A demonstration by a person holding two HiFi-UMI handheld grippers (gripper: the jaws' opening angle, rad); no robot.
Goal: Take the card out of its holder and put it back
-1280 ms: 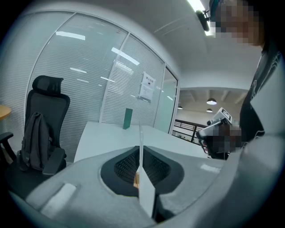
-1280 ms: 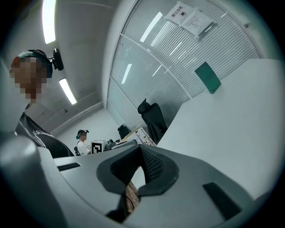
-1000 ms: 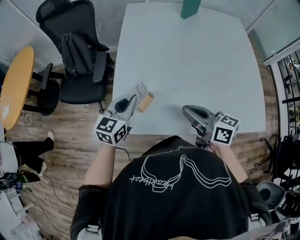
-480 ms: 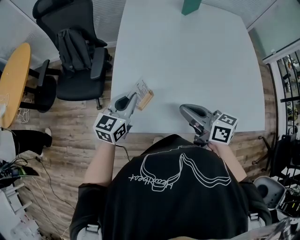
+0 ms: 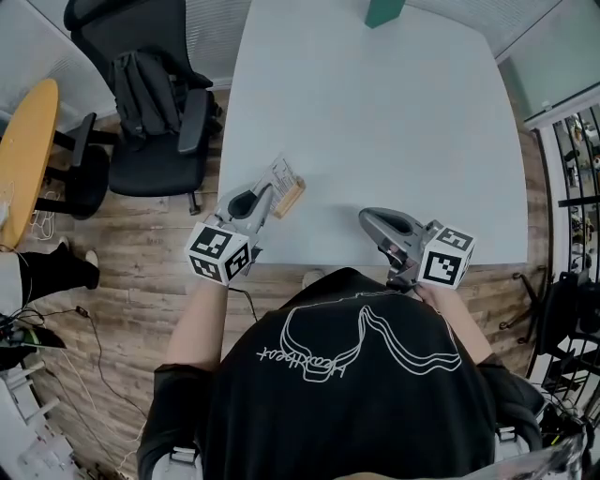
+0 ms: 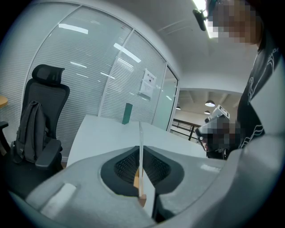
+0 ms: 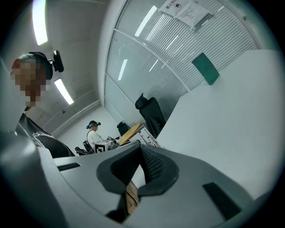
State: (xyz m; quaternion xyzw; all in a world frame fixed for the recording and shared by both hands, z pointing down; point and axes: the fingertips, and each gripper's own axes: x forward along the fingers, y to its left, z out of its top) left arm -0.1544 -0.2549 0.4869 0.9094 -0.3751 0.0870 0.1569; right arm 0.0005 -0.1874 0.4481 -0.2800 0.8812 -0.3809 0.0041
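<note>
A thin clear card (image 5: 281, 175) stands in a small wooden holder (image 5: 292, 198) near the front left corner of the white table (image 5: 375, 122). My left gripper (image 5: 268, 200) is shut on the card. In the left gripper view the card (image 6: 140, 147) shows edge-on between the pads, with the wooden holder (image 6: 141, 200) at its base. My right gripper (image 5: 368, 217) rests at the table's front edge, well to the right of the card. It is shut, and the right gripper view shows nothing between its closed pads (image 7: 151, 167).
A green upright object (image 5: 382, 11) stands at the table's far edge. A black office chair (image 5: 150, 103) with a backpack on it is left of the table, and a round wooden table (image 5: 23, 159) lies farther left. The floor is wood planks.
Both grippers and the card stay where they were. Only a person's legs at the far left edge have shifted.
</note>
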